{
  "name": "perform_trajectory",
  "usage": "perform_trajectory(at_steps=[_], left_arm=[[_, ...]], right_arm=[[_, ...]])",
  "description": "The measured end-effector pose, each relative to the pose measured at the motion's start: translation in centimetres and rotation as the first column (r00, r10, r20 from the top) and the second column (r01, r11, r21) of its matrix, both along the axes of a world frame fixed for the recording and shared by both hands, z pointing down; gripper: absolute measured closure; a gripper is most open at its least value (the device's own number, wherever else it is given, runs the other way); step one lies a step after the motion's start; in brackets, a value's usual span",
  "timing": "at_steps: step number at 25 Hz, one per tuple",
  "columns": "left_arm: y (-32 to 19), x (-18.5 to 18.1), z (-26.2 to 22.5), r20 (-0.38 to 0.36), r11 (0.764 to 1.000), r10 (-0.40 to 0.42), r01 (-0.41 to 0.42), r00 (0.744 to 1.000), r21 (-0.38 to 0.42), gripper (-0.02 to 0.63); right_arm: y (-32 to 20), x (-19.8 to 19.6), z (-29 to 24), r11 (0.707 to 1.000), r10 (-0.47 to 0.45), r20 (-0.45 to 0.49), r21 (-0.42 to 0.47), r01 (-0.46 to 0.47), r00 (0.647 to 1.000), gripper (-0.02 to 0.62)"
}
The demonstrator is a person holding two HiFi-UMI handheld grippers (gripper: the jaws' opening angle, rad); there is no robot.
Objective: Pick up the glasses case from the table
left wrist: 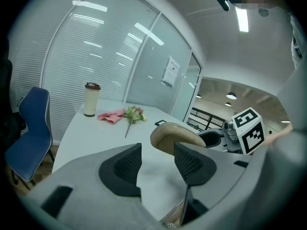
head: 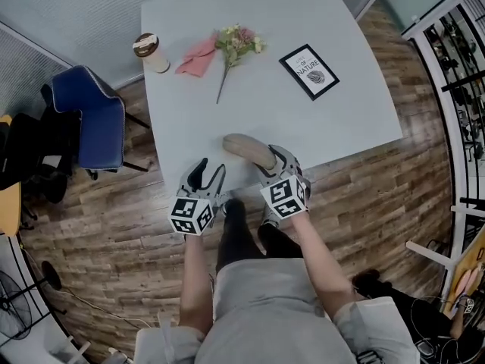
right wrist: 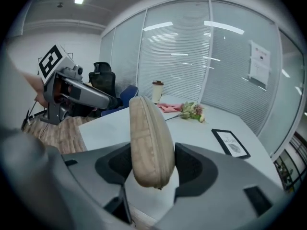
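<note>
In the head view we are holding the tan, oblong glasses case (head: 248, 150) by one end in the right claw (head: 274, 164), its free end reaching over the near edge of the smooth white table (head: 356, 112). The left claw (head: 206, 174) is hanging just beside it. The left gripper view is showing us that claw's ribbed dark pads standing apart with nothing between them, the case's rounded shell lying beyond them. Only the right gripper view is showing the grip itself: both pads are pressing the case's fabric-textured sides, and the case is standing on edge between them.
</note>
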State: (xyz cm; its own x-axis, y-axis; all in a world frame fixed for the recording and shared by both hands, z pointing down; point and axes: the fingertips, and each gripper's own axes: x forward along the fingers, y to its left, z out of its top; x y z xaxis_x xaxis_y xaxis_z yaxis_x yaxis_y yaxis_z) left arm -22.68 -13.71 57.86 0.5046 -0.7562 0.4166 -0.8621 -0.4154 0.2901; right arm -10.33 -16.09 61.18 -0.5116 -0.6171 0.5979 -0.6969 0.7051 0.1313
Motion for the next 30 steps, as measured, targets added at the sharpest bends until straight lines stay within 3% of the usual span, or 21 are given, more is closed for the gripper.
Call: perform_trajectory(at_steps=[16, 22, 27, 30], left_arm=[[6.5, 8.3, -4.9, 0.044, 0.996, 0.023, -0.027, 0.999, 0.081, 0.407], [8.6, 10.1, -5.8, 0.063, 0.994, 0.049, -0.055, 0.997, 0.097, 0.407], [9.9, 11.4, -5.1, 0.057, 0.995, 0.049, -0.053, 0.997, 0.087, 0.407], [10.3, 11.8, -5.1, 0.063, 0.994, 0.05, -0.056, 0.997, 0.089, 0.407]], right_arm=[[8.0, 7.6, -4.3, 0.994, 0.107, 0.189, 0.0, -0.109, 0.976, 0.347], [9.5, 9.4, -5.6, 0.988, 0.153, 0.283, -0.018, -0.154, 0.947, 0.347], [10.8, 10.9, -5.7, 0.974, 0.227, 0.421, -0.106, -0.201, 0.878, 0.347], [11.2, 11.4, -5.7, 0.975, 0.224, 0.422, -0.102, -0.2, 0.878, 0.347]])
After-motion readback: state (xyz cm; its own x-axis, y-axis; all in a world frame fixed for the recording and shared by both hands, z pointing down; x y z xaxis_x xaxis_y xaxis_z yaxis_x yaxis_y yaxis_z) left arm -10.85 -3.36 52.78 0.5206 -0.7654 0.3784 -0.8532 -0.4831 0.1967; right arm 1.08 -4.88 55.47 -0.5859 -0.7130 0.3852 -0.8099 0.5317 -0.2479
